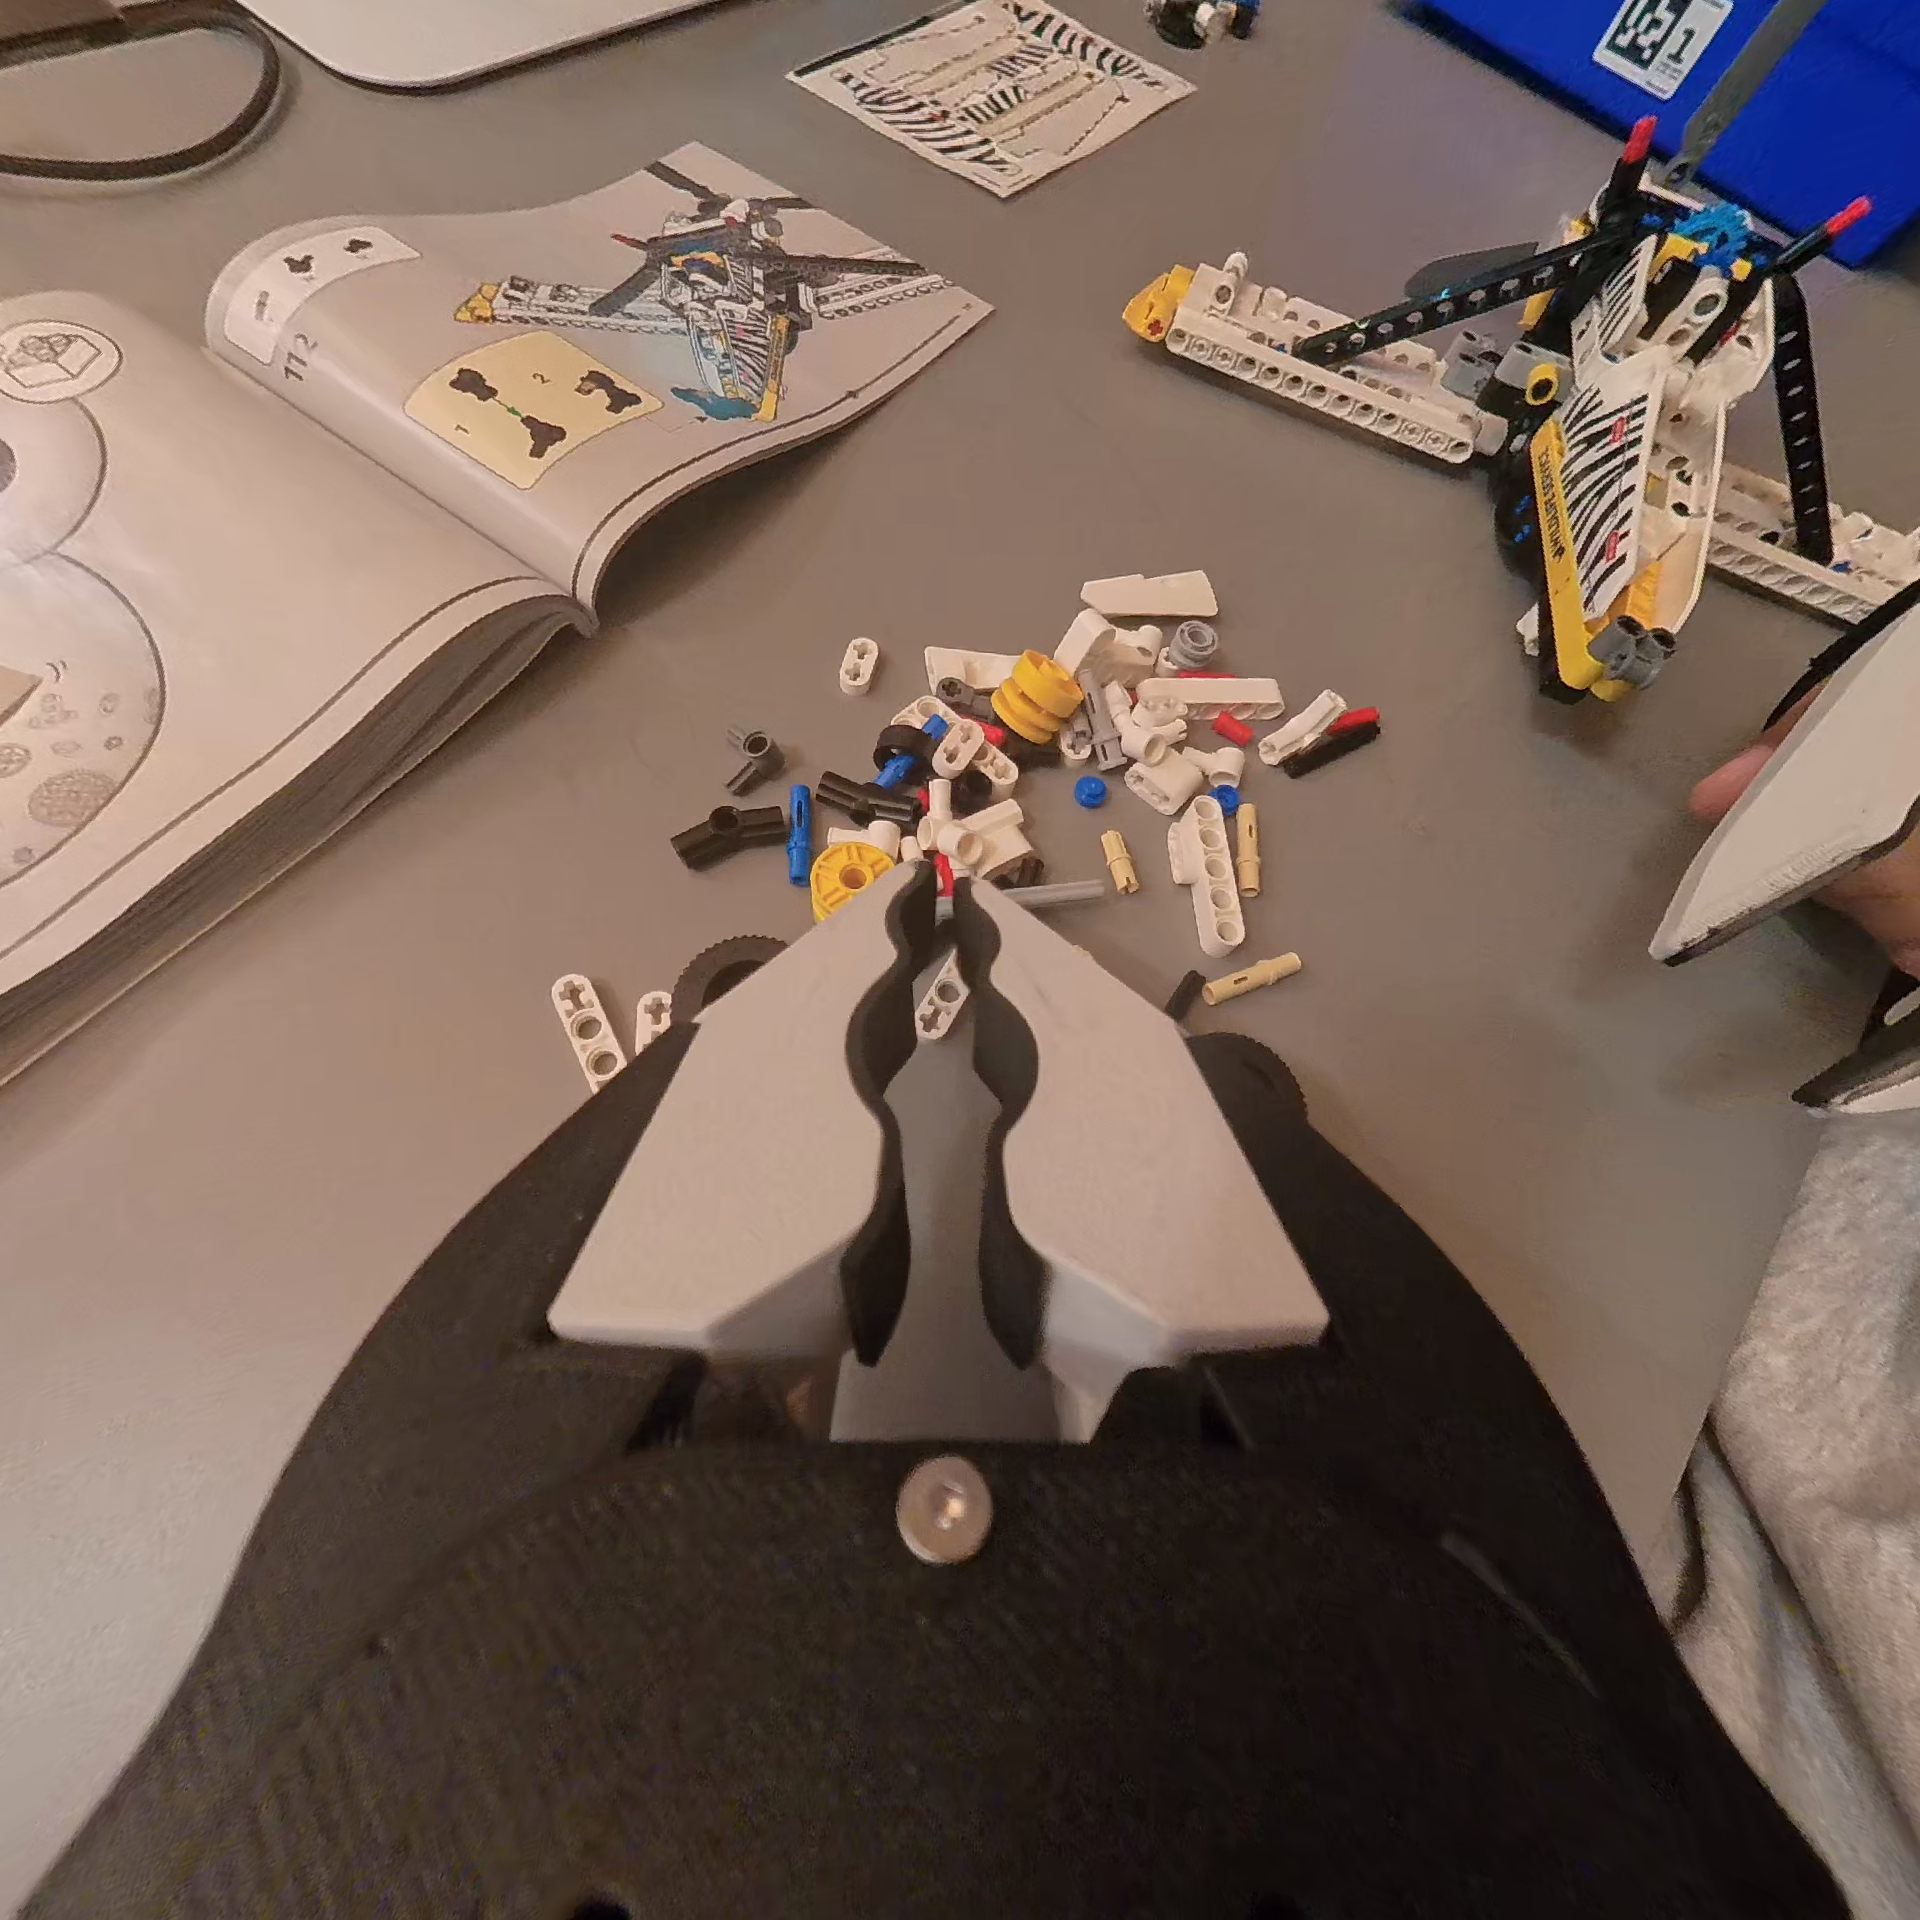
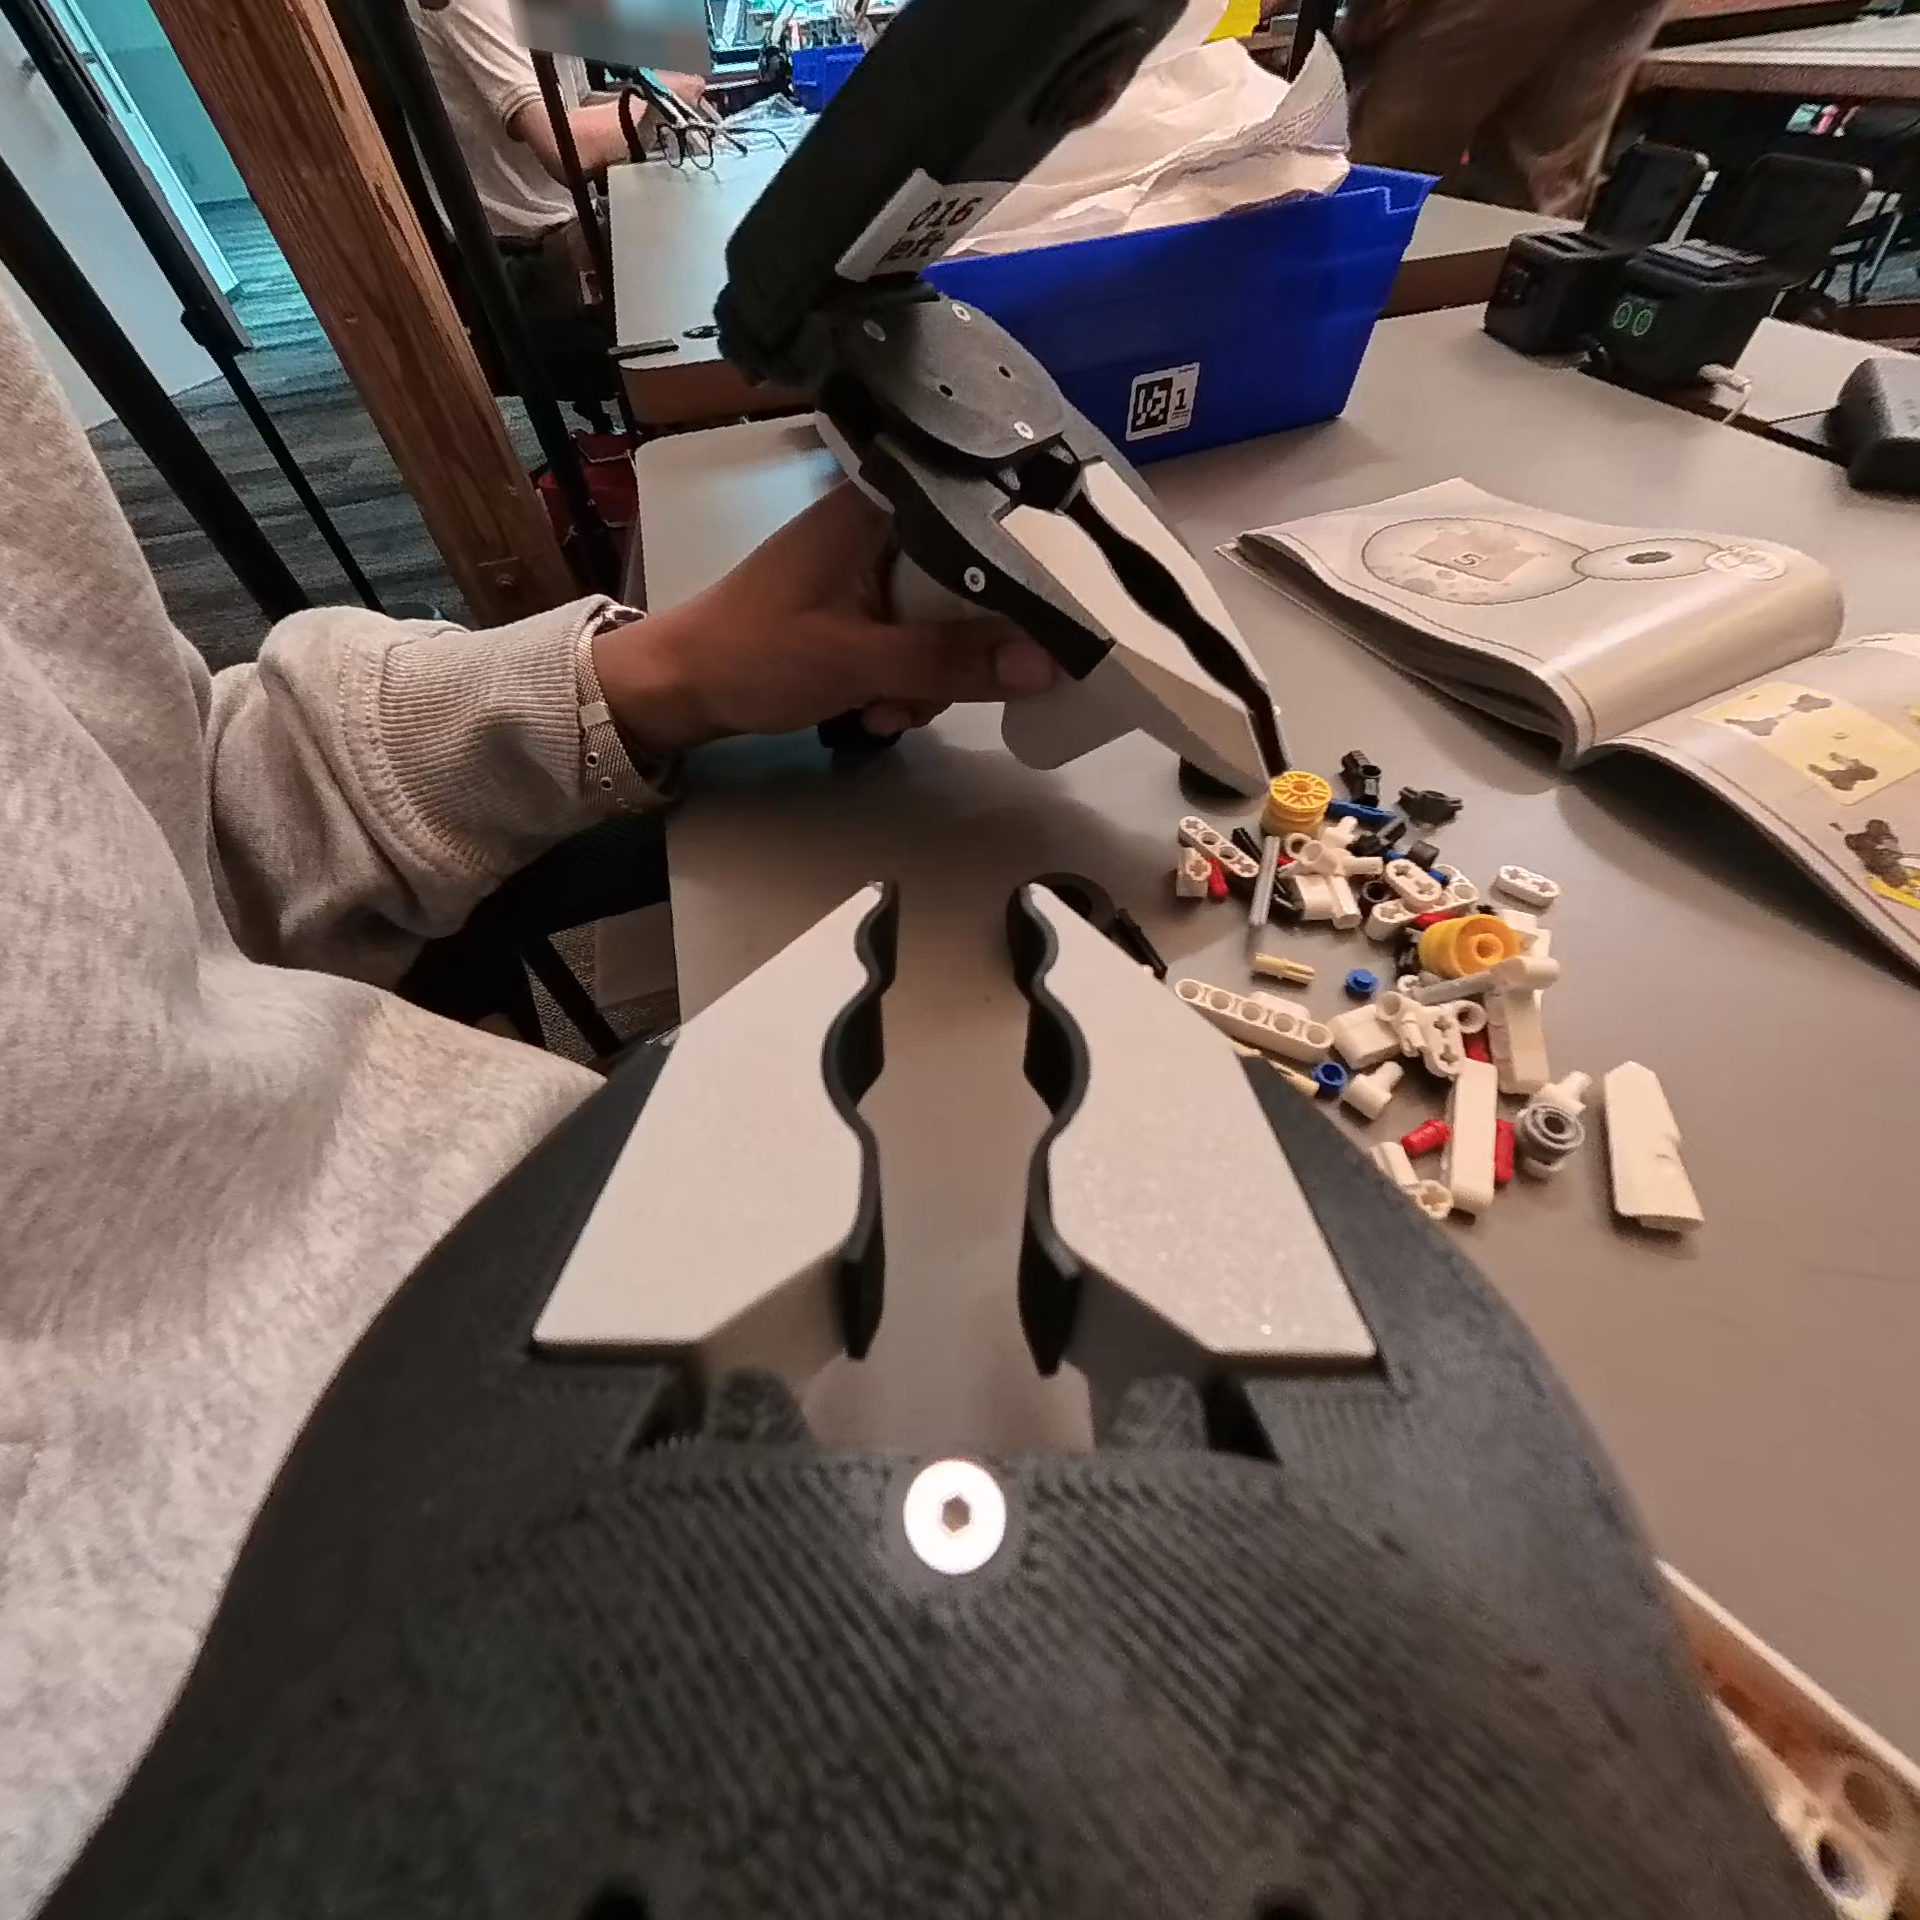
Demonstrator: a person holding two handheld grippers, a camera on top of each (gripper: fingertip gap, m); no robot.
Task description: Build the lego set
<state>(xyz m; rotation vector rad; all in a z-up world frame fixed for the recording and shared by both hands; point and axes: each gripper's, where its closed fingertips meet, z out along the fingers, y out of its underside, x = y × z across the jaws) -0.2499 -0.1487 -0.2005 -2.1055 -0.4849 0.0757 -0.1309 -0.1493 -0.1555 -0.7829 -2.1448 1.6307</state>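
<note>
A pile of small loose lego pieces lies on the grey table. It also shows in the right wrist view. My left gripper is shut, its tips down at the near edge of the pile beside a yellow wheel, above a small red piece and a grey axle. The right wrist view shows the left gripper with its tips touching down by the yellow wheel. My right gripper is open and empty, held above the table's near edge. The part-built helicopter model stands at the far right.
An open instruction booklet lies to the left of the pile. A sticker sheet and a blue bin are at the back. Black tyres and white beams lie near my left fingers. A sleeve is at the left. One gripper's finger ends stand about 12 cm off the other's. It is some 4 cm from my left tips to the grey axle. The right camera catches it too, in the right wrist view.
</note>
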